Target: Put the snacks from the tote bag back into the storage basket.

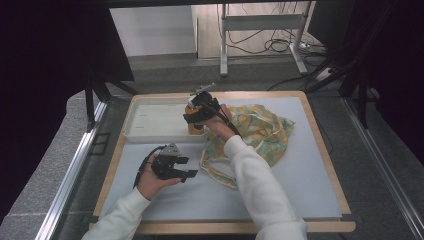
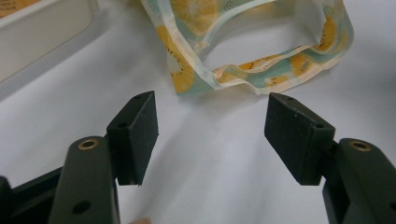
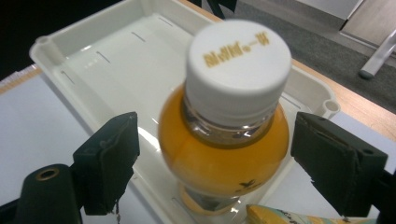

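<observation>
A small bottle of orange drink [image 3: 224, 149] with a white cap stands upright in the right end of a white tray [image 3: 93, 60]. My right gripper [image 3: 215, 154] is open, one jaw on each side of the bottle's shoulder, with a gap showing at both pads. In the high view the right gripper [image 1: 196, 122] reaches down over the bottle [image 1: 194, 131]. My left gripper [image 1: 189, 167] is open and holds nothing; it rests low over the white mat, pointing toward the bag. A fruit-print cloth bag [image 1: 260, 132] lies crumpled to the right of the tray, its handle loop [image 2: 261, 74] ahead of the left gripper [image 2: 210, 135].
The tray [image 1: 150, 120] sits at the back left of the white mat [image 1: 280, 185], which covers a wooden table. A corner of the bag [image 3: 289, 215] lies close beside the bottle's base. Table legs and cables stand on the floor beyond.
</observation>
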{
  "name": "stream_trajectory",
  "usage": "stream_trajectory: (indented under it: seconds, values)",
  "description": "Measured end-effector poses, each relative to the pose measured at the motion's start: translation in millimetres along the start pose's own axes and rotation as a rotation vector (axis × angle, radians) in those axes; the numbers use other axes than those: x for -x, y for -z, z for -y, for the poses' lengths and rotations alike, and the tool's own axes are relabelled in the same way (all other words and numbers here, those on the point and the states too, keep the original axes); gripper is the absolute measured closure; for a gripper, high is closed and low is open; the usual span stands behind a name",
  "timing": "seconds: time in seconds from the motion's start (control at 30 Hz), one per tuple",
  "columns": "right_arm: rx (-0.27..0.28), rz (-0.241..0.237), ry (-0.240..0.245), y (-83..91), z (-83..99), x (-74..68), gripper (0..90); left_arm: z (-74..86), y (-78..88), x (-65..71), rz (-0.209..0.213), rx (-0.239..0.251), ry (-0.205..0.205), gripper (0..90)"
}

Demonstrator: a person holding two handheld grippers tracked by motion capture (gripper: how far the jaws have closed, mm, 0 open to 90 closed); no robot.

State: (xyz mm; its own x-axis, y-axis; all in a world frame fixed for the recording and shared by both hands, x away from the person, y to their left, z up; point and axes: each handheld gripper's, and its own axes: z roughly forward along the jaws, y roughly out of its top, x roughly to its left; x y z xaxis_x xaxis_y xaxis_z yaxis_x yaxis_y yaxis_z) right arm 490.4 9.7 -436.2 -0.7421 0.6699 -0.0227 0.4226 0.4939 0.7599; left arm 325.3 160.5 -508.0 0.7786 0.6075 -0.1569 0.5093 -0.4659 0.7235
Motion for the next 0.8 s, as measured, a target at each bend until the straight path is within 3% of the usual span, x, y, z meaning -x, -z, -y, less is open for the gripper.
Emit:
stream_trajectory:
  seconds: [0.4,0.8]
  values:
    - [0.058,-0.035,0.003,41.7,8.3,-2.7,15.7,8.9,9.8,0.9,-0.035,0.004,0.006,34.8]
    - [0.101,-0.061,0.028,98.3,48.8,-5.2,16.5,14.0,12.6,2.9,-0.049,0.002,0.014,34.8]
